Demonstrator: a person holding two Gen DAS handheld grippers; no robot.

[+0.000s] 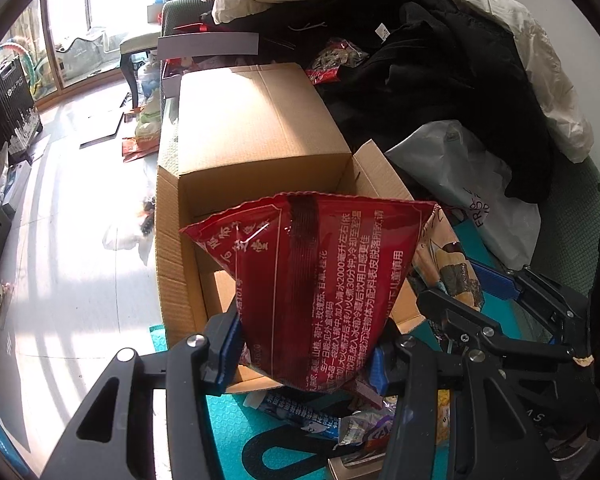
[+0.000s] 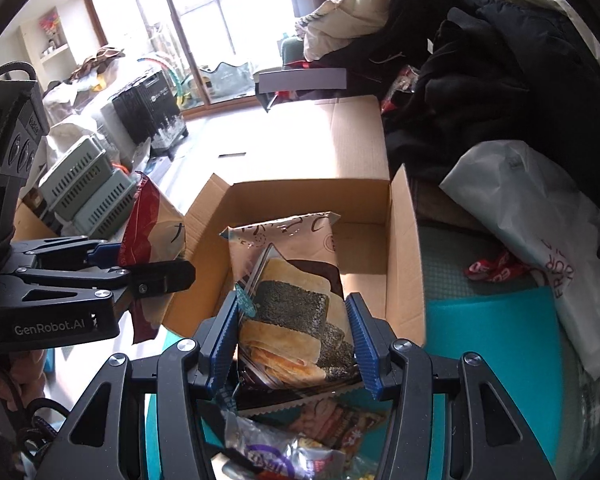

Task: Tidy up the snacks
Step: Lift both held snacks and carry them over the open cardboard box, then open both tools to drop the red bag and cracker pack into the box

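Observation:
My left gripper (image 1: pixel 304 344) is shut on a red snack bag (image 1: pixel 324 280) with white print, held over the near end of an open cardboard box (image 1: pixel 172 256). My right gripper (image 2: pixel 296 332) is shut on a tan seaweed-cracker bag (image 2: pixel 288 292), held over the same cardboard box (image 2: pixel 404 240). In the right wrist view the left gripper (image 2: pixel 140 268) shows at the left with the red bag (image 2: pixel 148 216) in it. In the left wrist view the right gripper (image 1: pixel 476 292) shows at the right with the cracker bag (image 1: pixel 448 256). Several loose snack packets (image 2: pixel 284 452) lie on a teal mat (image 2: pixel 496 340) below.
The box's far flap (image 1: pixel 256 120) lies open and sunlit. Dark and cream clothes (image 1: pixel 440 60) are piled to the right, with a white plastic bag (image 2: pixel 540 240) beside the box. Green crates (image 2: pixel 84 196) and a black case (image 2: pixel 148 108) stand on the pale floor at left.

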